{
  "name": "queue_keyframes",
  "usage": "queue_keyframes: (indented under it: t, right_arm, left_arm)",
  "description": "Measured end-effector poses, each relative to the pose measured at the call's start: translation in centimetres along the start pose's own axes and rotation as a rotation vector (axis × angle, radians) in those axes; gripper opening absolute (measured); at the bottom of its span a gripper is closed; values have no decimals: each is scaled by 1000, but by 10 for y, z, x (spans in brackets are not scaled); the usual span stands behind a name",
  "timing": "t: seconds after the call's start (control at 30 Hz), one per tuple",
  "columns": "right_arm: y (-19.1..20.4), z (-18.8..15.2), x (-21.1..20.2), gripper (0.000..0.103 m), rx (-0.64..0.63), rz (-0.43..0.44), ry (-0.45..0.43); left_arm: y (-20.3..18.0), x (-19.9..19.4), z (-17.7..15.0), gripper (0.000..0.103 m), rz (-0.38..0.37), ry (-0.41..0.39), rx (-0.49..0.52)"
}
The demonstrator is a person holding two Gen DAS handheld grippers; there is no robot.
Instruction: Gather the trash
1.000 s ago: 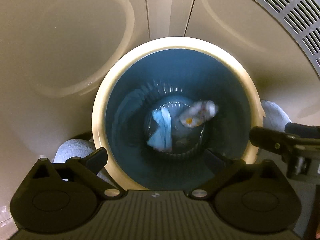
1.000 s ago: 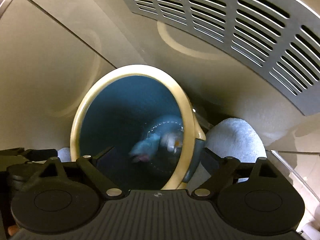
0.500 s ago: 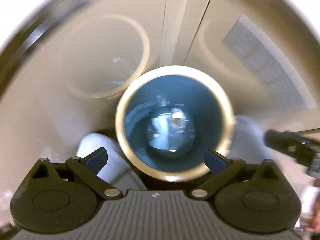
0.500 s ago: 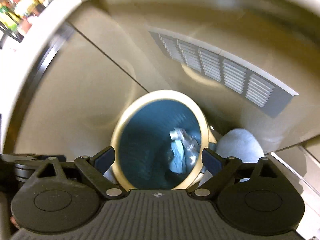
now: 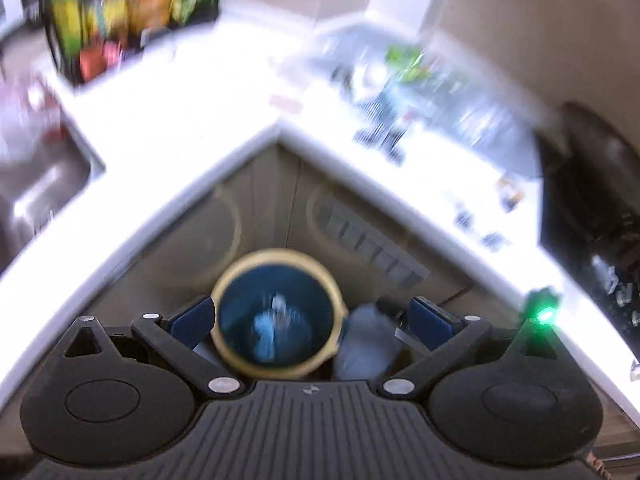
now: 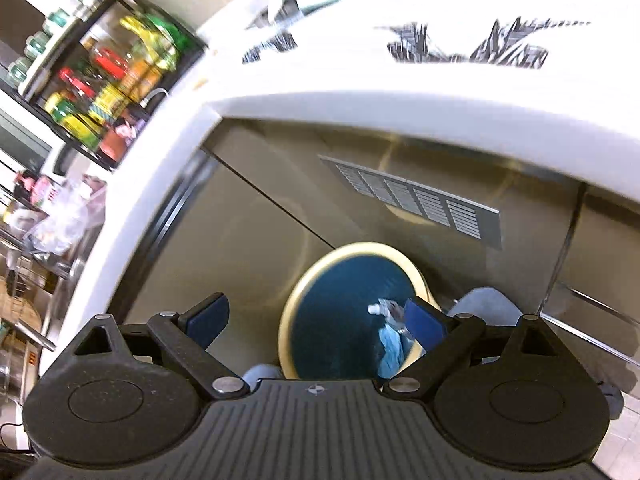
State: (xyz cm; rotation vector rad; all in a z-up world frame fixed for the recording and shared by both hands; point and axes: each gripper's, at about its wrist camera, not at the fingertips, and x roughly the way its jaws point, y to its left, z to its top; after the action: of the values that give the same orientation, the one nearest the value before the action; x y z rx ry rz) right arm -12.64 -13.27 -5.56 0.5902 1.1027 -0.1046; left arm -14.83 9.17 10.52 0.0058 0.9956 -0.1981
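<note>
Fingers (image 5: 188,320) of left gripper (image 5: 310,318) spread wide, empty; right gripper (image 6: 318,316) likewise released, nothing held. Bin (image 6: 316,280), blue inside with cream rim, stands on floor at 12 o'clock below both grippers, against cabinet (image 6: 248,232). Trash (image 6: 390,344) lies at bin bottom: blue crumple, pale wrapper. White counter (image 6: 360,92) above. Left view blurred.

Home kitchen: white corner table (image 6: 360,92), steel sink (image 5: 36,188) at left, rack of jars (image 6: 108,80) upper left.
</note>
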Motion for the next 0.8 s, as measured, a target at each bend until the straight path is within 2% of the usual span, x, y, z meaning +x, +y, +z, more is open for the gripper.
queue_keyframes:
  t: [0.07, 0.23, 0.37, 0.47, 0.63, 0.8]
  right_arm:
    - [1, -1, -6, 95, -7, 6, -17]
    - [-1, -2, -19, 95, -10, 6, -48]
    - [-2, -1, -27, 95, -7, 6, -64]
    - [-3, 1, -32, 95, -9, 7, -80]
    - [-4, 2, -29, 96, -10, 9, -75]
    - [-7, 4, -27, 96, 4, 8, -65]
  left_arm:
    - [-13, -28, 0, 103, -5, -65, 8]
    - [-42, -86, 9, 103, -69, -190, 15]
    - [-57, -114, 6, 103, -104, -277, 35]
    - [-67, -120, 3, 103, -105, -329, 60]
    - [-73, -120, 3, 103, -117, -325, 77]
    - [-72, -115, 8, 103, -96, -320, 55]
